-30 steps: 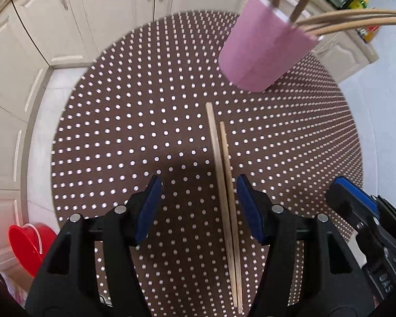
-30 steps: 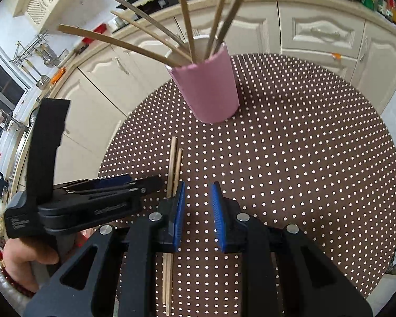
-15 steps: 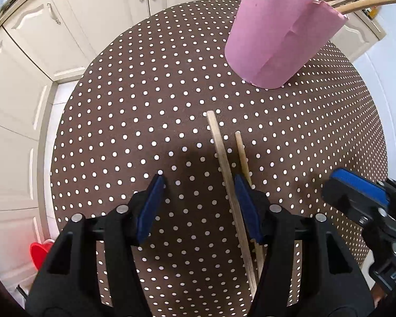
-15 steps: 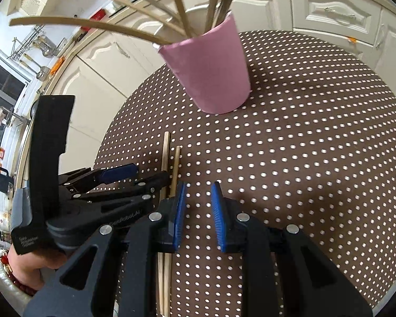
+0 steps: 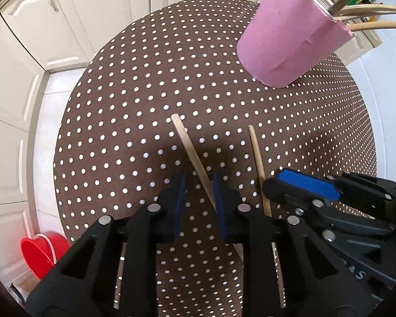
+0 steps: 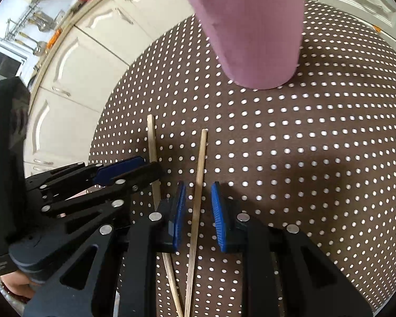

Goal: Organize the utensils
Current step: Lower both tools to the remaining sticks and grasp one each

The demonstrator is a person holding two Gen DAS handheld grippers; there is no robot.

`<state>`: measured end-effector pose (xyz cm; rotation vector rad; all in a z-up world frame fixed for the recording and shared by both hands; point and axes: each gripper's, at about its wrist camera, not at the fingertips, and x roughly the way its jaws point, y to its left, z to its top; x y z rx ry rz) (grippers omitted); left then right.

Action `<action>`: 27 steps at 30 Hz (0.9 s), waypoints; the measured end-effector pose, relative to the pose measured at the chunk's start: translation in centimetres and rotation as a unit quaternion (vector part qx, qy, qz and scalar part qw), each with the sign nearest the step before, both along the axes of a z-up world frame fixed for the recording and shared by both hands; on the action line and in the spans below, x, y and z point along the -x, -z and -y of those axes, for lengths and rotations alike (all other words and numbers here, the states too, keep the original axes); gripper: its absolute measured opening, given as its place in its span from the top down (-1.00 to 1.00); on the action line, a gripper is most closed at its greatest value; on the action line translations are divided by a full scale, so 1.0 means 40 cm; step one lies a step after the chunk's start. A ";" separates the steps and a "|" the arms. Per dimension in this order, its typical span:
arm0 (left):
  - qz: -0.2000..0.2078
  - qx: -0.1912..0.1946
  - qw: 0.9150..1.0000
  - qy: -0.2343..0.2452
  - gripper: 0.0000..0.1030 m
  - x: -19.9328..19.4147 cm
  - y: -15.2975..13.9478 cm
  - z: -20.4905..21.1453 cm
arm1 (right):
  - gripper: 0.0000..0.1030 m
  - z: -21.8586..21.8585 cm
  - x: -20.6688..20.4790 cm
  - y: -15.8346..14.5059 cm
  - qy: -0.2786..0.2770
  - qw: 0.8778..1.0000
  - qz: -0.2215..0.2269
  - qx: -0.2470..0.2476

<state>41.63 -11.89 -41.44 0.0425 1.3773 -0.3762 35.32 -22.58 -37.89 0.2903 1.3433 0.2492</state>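
The 2 chopsticks, parallel and touching a second ago, now splay apart at their far ends on the dotted tablecloth [image 5: 134, 100]. The left chopstick [image 5: 191, 155] is pale, flat and tapered; it runs between the closing jaws of the left gripper [image 5: 198, 191], pads not clearly pressing it. The right chopstick [image 6: 199, 174] lies between the narrowly parted pads of the right gripper [image 6: 196, 203], untouched. Beyond stands 1 pink cup [image 5: 290, 39] holding several wooden sticks; it looms nearer than before.
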 end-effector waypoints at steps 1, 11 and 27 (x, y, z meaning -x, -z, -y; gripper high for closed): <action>-0.001 0.001 1.000 -0.001 0.63 0.000 0.001 -0.006 | 0.63 -0.011 -0.007 0.008 -0.006 1.000 -0.011 0.017; -0.007 0.011 1.000 -0.007 0.81 -0.001 0.003 -0.025 | 0.90 -0.042 -0.043 0.020 -0.034 0.998 -0.018 0.054; 0.022 0.033 0.999 -0.008 0.96 0.052 -0.110 -0.057 | 0.91 0.011 0.009 -0.077 0.007 0.999 0.033 0.013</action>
